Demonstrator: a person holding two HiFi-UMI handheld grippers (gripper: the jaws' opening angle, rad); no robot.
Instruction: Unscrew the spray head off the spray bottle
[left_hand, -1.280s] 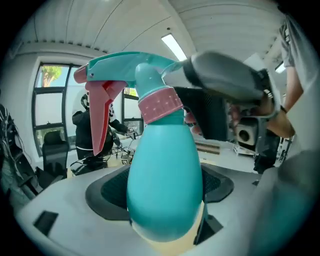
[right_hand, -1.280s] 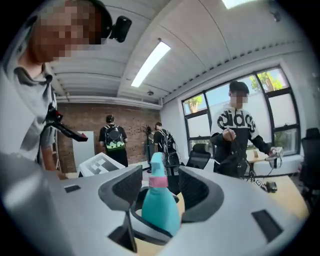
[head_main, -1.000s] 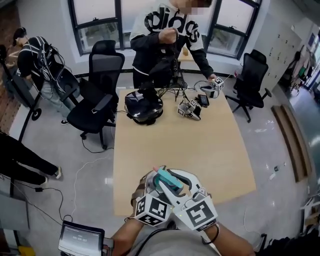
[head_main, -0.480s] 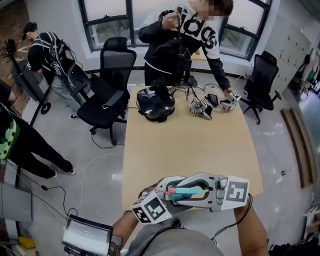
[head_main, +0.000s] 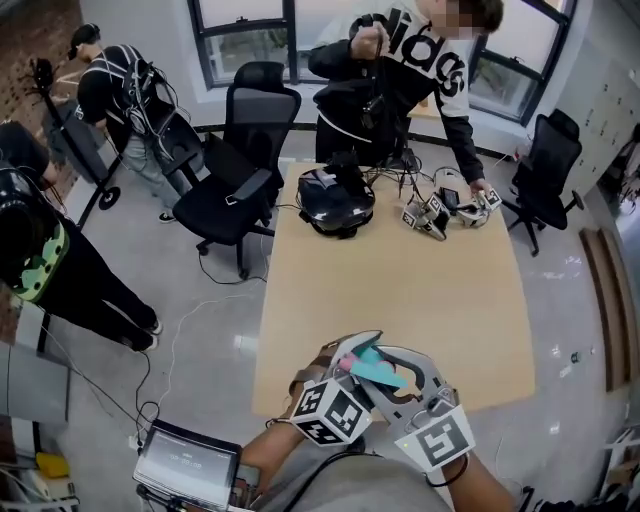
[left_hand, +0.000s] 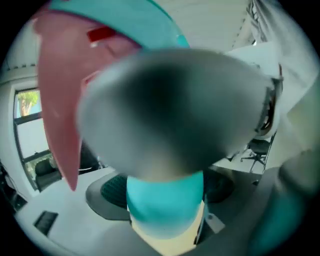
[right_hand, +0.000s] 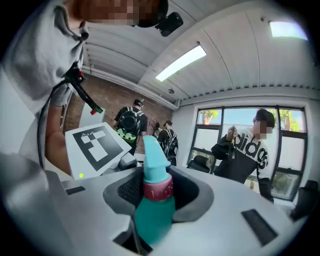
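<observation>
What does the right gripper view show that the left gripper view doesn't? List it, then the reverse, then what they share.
Right gripper view only: the pink collar under the spray head, a marker cube, standing people. Left gripper view only: a long pink part, probably the trigger, and a dark blur across the middle. Both: the teal bottle clamped between the jaws in view, and windows.

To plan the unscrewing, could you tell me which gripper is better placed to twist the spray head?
Probably the left gripper: its jaws appear to hold the spray head by the pink trigger. The right gripper clamps the bottle body below the pink collar, bracing it.
</observation>
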